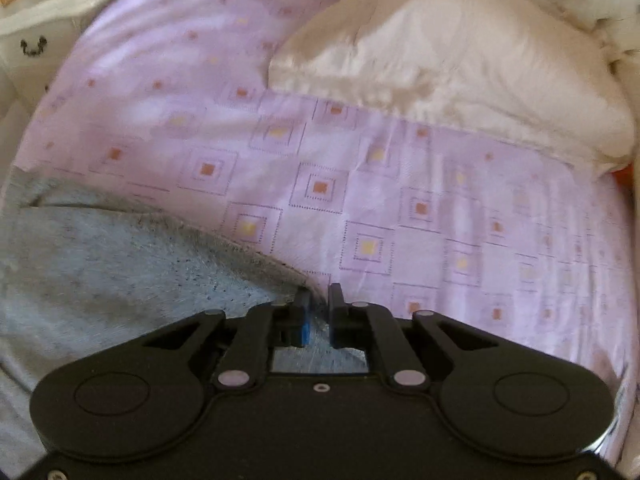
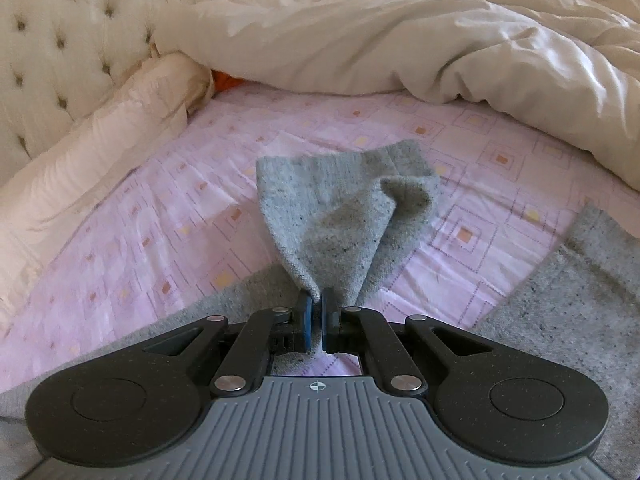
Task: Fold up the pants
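The grey knit pants (image 2: 344,216) lie on the pink patterned bedsheet (image 2: 168,216), with a cream pillow (image 2: 100,152) to the far left and a rumpled duvet (image 2: 440,40) at the far side. The right gripper (image 2: 316,312) is pinched tight on a raised end of the fabric, which fans up and away from its tips. The left gripper (image 1: 319,312) sits at the pants' edge (image 1: 120,264) with a narrow gap between its tips; whether cloth is caught there cannot be told. This looks like the fold's carry step: the lifted end likely needs bringing over onto the flat part near right, edges aligned, then releasing.
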Available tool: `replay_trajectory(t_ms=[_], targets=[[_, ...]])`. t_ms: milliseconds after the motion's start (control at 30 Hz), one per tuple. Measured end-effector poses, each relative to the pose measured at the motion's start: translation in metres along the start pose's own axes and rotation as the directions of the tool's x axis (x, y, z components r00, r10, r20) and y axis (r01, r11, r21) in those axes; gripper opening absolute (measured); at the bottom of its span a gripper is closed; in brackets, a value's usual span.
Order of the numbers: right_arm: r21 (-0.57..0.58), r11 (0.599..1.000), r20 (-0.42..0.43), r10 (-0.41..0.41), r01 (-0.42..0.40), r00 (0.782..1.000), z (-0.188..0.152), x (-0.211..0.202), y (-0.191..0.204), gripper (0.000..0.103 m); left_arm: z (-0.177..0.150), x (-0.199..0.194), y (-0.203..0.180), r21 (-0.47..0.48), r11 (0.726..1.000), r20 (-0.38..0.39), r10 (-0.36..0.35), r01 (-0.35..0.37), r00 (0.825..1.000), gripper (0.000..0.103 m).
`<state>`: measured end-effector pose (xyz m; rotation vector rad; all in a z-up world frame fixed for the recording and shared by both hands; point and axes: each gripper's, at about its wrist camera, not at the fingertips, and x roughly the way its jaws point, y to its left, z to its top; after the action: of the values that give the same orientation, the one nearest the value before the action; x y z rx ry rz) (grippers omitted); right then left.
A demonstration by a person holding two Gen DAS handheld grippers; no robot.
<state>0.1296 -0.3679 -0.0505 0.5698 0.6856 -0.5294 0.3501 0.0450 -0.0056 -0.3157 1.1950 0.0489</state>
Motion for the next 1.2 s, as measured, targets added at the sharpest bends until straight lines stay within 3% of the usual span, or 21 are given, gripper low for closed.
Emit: replay_trajectory(t_ms=[233, 367, 500, 633, 833, 1000, 1067, 1200], targets=[[-0.009, 0.997, 0.100, 0.074, -0.074, 0.992, 0.015, -0.039, -0.002, 0.005, -0.043, -0.082, 0.009, 0.099, 0.994, 0.130, -0.064, 0.051, 0.990, 0.010], [0.008, 0.995, 0.068, 0.094, -0.094, 0.993, 0.023, -0.075, -0.014, 0.005, -0.078, -0.127, 0.015, 0.173, 0.982, 0.195, -0.107, 0.073, 0.975, 0.010], [-0.058, 0.996, -0.004, 0.070, -0.070, 0.998, 0.020, -0.107, -0.028, 0.005, -0.121, -0.152, 0.033, 0.222, 0.972, 0.215, -0.122, 0.074, 0.969, 0.010], [-0.083, 0.996, -0.148, 0.028, -0.040, 0.989, 0.008, -0.113, -0.045, 0.005, -0.160, -0.144, 0.061, 0.207, 0.974, 0.154, -0.121, 0.088, 0.981, 0.010], [-0.151, 0.988, -0.295, -0.076, 0.032, 0.952, -0.010, -0.099, -0.054, 0.005, -0.208, -0.095, 0.083, 0.158, 0.986, 0.006, -0.053, 0.052, 0.999, 0.010], [-0.235, 0.971, -0.350, -0.131, 0.048, 0.928, -0.009, -0.099, -0.052, 0.005, -0.224, -0.059, 0.091, 0.115, 0.993, -0.081, -0.004, 0.013, 0.997, 0.010], [-0.253, 0.967, -0.359, -0.133, 0.041, 0.924, -0.006, -0.105, -0.050, 0.005, -0.225, -0.058, 0.090, 0.121, 0.993, -0.067, -0.004, 0.012, 0.998, 0.010], [-0.260, 0.965, -0.311, -0.112, 0.029, 0.944, 0.008, -0.116, -0.047, 0.007, -0.223, -0.056, 0.081, 0.148, 0.989, -0.049, 0.010, -0.003, 0.999, 0.011]])
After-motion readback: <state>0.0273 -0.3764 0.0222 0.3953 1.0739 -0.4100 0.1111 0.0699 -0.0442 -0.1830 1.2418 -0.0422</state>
